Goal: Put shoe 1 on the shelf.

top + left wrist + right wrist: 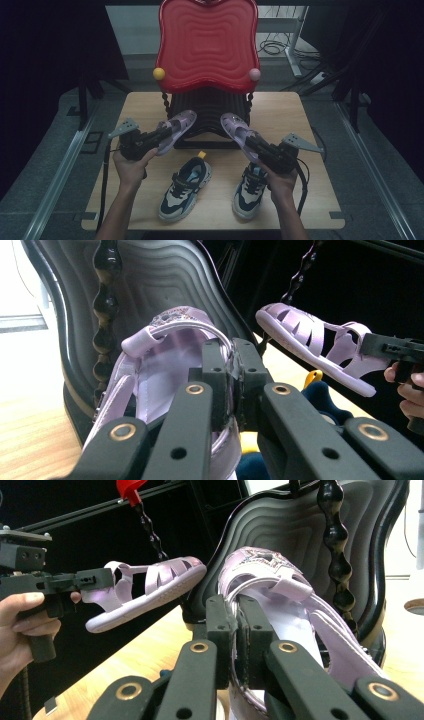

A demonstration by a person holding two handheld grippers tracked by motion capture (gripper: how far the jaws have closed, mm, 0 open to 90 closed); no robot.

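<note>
Red shoe rack (207, 45) stands at the table's (280, 112) far edge, black lower tier facing the person. Both purple sandals are held up just before that tier, likely for shelving. Left gripper (161, 136) fingers pinch left sandal's (176, 128) side wall; right gripper (251, 142) pinches right sandal (237, 128). Sneakers (186, 187) sit below, untouched.

No text, label, brand, number or sign could be read anywhere in these views. The lilac plastic strap sandals (175, 131) bore no legible marking, nor did the navy-and-cream sneakers (184, 187) near the front edge of the wooden table (280, 112).
</note>
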